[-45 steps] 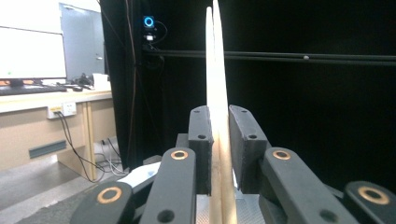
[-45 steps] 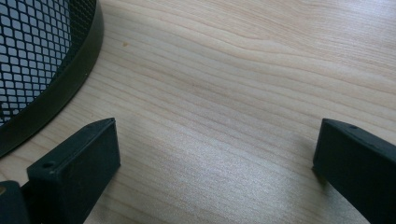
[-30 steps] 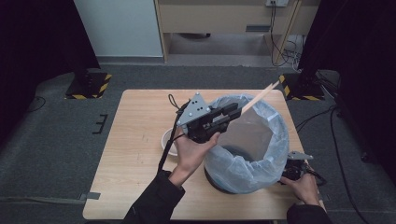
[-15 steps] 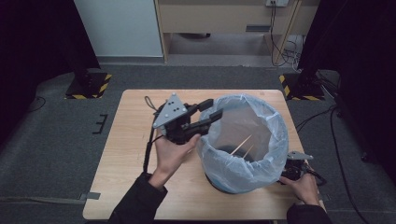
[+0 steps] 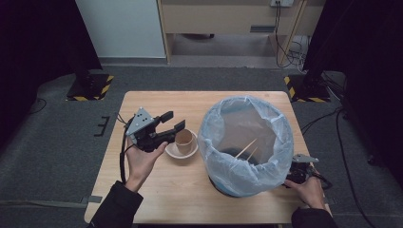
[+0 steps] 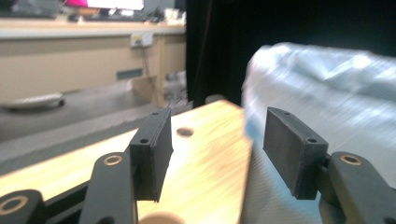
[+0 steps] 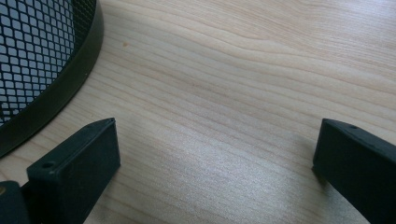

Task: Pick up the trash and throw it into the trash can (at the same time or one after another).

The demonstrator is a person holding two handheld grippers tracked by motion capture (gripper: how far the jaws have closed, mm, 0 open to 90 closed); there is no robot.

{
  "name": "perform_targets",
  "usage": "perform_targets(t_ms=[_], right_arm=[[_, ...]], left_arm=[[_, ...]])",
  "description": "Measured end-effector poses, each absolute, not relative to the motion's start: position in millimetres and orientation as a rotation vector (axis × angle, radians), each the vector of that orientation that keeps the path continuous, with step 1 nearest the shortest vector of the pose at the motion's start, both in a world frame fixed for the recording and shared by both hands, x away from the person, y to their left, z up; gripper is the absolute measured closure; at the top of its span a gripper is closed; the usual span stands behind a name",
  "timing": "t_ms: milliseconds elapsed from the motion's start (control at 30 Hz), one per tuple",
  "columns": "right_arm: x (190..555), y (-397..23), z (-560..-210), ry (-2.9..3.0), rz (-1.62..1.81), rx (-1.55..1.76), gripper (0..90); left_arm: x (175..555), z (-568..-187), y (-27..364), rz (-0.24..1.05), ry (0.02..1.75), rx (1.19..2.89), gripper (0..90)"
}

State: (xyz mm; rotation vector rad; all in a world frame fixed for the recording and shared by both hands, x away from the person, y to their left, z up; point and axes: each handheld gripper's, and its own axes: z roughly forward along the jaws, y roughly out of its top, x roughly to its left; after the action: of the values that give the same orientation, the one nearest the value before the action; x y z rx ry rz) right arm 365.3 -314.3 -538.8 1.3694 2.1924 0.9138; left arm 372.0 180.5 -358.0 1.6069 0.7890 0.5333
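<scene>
A black mesh bin with a pale blue bag liner (image 5: 244, 142) stands on the right half of the wooden table (image 5: 157, 199). Two wooden sticks (image 5: 247, 149) lie inside it. Left of the bin a brown paper cup (image 5: 184, 140) sits in a small white bowl (image 5: 180, 152). My left gripper (image 5: 172, 121) is held above the table just left of the cup, open and holding nothing; its pads (image 6: 152, 149) frame the liner (image 6: 327, 88) and table. My right gripper (image 5: 297, 176) rests on the table at the bin's right base, open, with the mesh wall (image 7: 32, 56) beside it.
The table's far left and the front edge (image 5: 190, 213) hold nothing. Beyond the table are a grey carpet floor, a wooden desk (image 5: 228, 16) with cables, and black stands with yellow-striped bases (image 5: 90, 88).
My left gripper let the sticks go into the bin, then drew back left and down to beside the cup. The right gripper has stayed put.
</scene>
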Motion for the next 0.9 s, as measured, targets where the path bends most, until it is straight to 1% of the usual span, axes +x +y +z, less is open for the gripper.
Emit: perform_targets(t_ms=[167, 267, 533, 633, 900], right_arm=[[365, -314, -539, 2.192, 0.914, 1.370, 0.7], [365, -314, -539, 2.193, 0.914, 1.369, 0.7], [366, -314, -539, 2.201, 0.917, 1.359, 0.7], [366, -314, -539, 2.204, 0.918, 1.355, 0.7], [367, -314, -539, 2.205, 0.921, 1.350, 0.7]], left_arm=[[384, -389, 194, 0.534, 0.884, 1.636, 37.9], [392, -404, 200, 0.559, 0.936, 1.668, 37.2], [411, -446, 207, 0.532, 1.056, 1.744, 36.8], [418, -455, 207, 0.540, 1.076, 1.768, 37.8], [430, -470, 197, 0.504, 1.084, 1.806, 40.5]])
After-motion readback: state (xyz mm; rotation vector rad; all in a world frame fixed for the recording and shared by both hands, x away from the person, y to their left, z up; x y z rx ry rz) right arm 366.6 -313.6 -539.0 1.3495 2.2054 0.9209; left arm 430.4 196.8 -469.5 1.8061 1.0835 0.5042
